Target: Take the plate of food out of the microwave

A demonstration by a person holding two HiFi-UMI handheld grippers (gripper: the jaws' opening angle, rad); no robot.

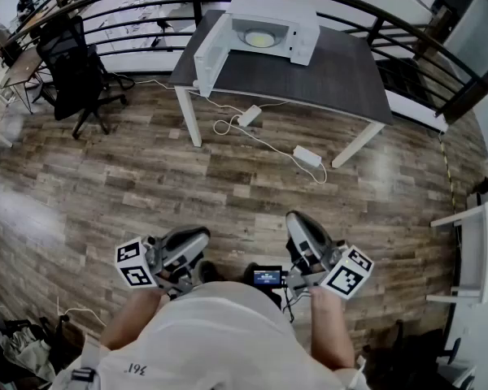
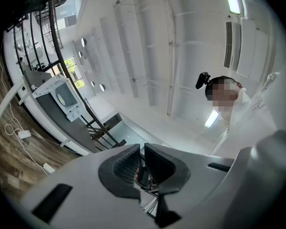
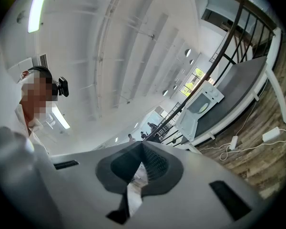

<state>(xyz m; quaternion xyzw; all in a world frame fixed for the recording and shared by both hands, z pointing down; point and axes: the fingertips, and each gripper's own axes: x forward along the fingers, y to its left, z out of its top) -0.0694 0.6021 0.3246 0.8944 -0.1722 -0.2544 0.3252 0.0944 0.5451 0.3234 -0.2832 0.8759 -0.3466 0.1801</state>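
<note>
A white microwave (image 1: 264,31) stands on the dark table (image 1: 333,80) far across the room, its door (image 1: 209,53) swung open to the left. Inside it lies a pale plate of food (image 1: 260,37). The microwave (image 2: 62,97) shows small in the left gripper view, and the microwave (image 3: 200,106) shows small in the right gripper view too. Both grippers are held close to the person's body, several steps from the table, and point up toward the ceiling. My left gripper (image 1: 197,238) (image 2: 143,149) has its jaws a thin slit apart, holding nothing. My right gripper (image 1: 297,222) (image 3: 142,144) is shut and holds nothing.
Wooden floor lies between me and the table. White cables, a power strip (image 1: 248,116) and an adapter (image 1: 307,154) trail under the table's front. A black office chair (image 1: 77,71) stands at the left. A dark railing (image 1: 439,51) curves behind the table. White furniture (image 1: 480,250) stands at the right.
</note>
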